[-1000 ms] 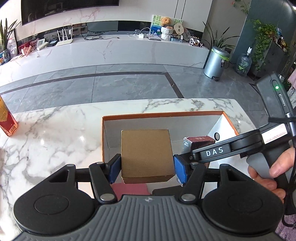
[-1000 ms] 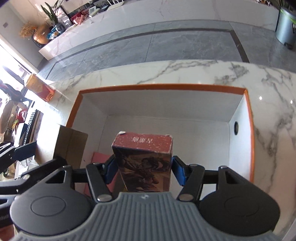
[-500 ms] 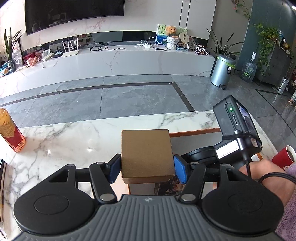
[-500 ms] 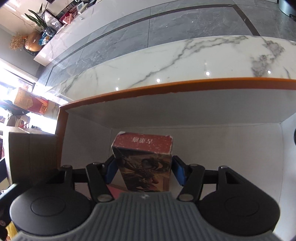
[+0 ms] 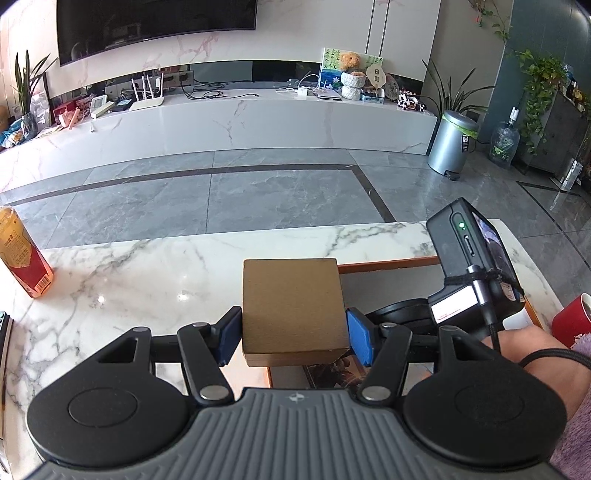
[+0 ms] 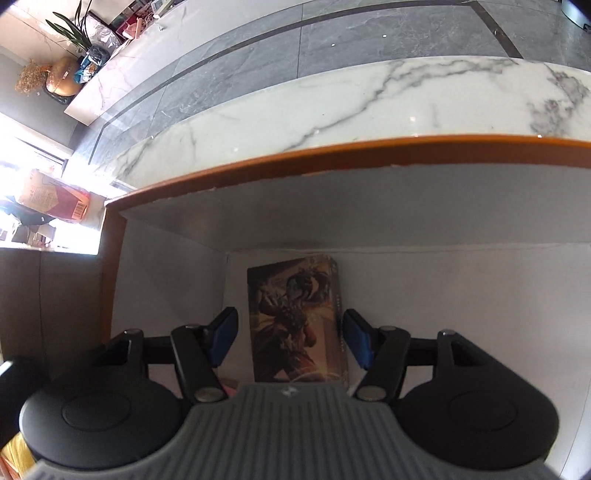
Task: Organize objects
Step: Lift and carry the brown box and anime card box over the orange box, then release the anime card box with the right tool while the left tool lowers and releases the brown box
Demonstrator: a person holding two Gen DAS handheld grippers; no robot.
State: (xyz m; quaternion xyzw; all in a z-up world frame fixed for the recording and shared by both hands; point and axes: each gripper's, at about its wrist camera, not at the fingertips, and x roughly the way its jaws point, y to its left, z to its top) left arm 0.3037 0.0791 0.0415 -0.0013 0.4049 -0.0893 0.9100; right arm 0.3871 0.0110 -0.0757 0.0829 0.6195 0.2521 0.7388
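Cardboard box (image 5: 293,308), brown, sits clamped in your left gripper (image 5: 293,334) above the orange-rimmed bin (image 6: 332,157), presumably awaiting its slot, while your right gripper (image 6: 290,338) stands spread around the illustrated card box (image 6: 297,319) lying flat inside against the far wall

A white marble bench (image 5: 155,273) stood before a grey tiled floor (image 5: 221,199). Beyond it, a long white console (image 5: 258,122) ran under a dark television (image 5: 155,26). A silver pedal bin (image 5: 452,144) stood at its right end, beside a water jug (image 5: 504,142).
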